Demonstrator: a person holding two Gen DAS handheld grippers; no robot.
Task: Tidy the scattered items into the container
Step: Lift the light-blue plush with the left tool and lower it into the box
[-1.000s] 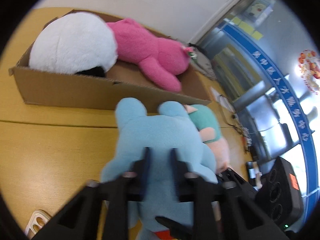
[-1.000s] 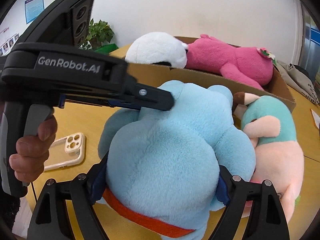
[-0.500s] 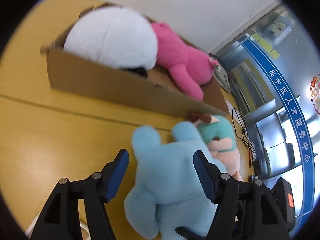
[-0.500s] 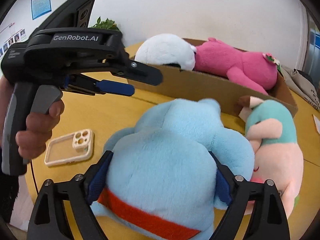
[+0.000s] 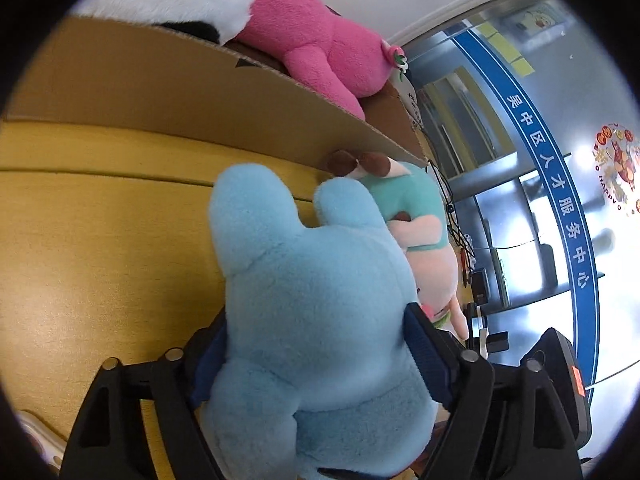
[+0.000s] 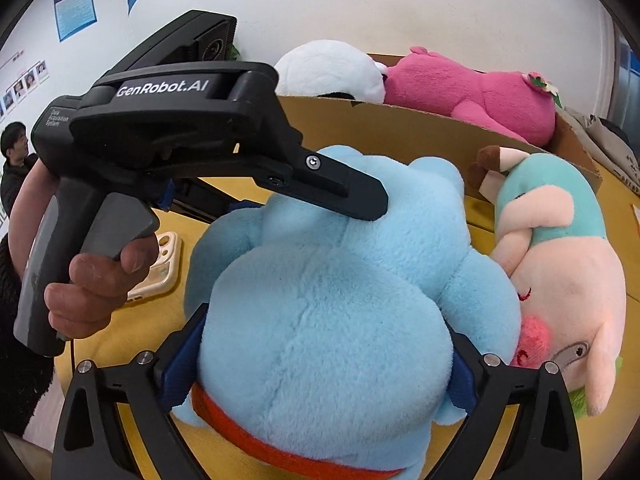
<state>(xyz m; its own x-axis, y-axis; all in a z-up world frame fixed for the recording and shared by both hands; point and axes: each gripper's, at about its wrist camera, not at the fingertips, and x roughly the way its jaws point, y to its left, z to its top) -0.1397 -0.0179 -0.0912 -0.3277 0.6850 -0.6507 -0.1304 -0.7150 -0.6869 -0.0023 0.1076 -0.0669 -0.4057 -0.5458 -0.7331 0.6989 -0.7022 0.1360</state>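
Observation:
A big light-blue plush toy [image 5: 316, 320] with a red band [image 6: 280, 452] lies on the yellow table in front of the cardboard box [image 5: 192, 92]. My left gripper [image 5: 316, 356] has its jaws set wide around the toy's upper body, pads touching its sides. My right gripper [image 6: 316, 364] is shut on the toy's lower body. The left gripper's body [image 6: 192, 128] shows from the side in the right wrist view. A pink and teal pig plush [image 6: 560, 264] lies against the blue toy's right side. The box holds a white plush [image 6: 328, 72] and a pink plush [image 6: 472, 92].
A cream phone case [image 6: 160, 268] lies on the table [image 5: 100, 240] to the left. Cables and small devices [image 5: 476, 288] sit at the table's far right. A person [image 6: 16, 160] stands by the wall at far left.
My left gripper let go of the blue toy's back, opened wide, then came down around its upper body. The right gripper kept its hold.

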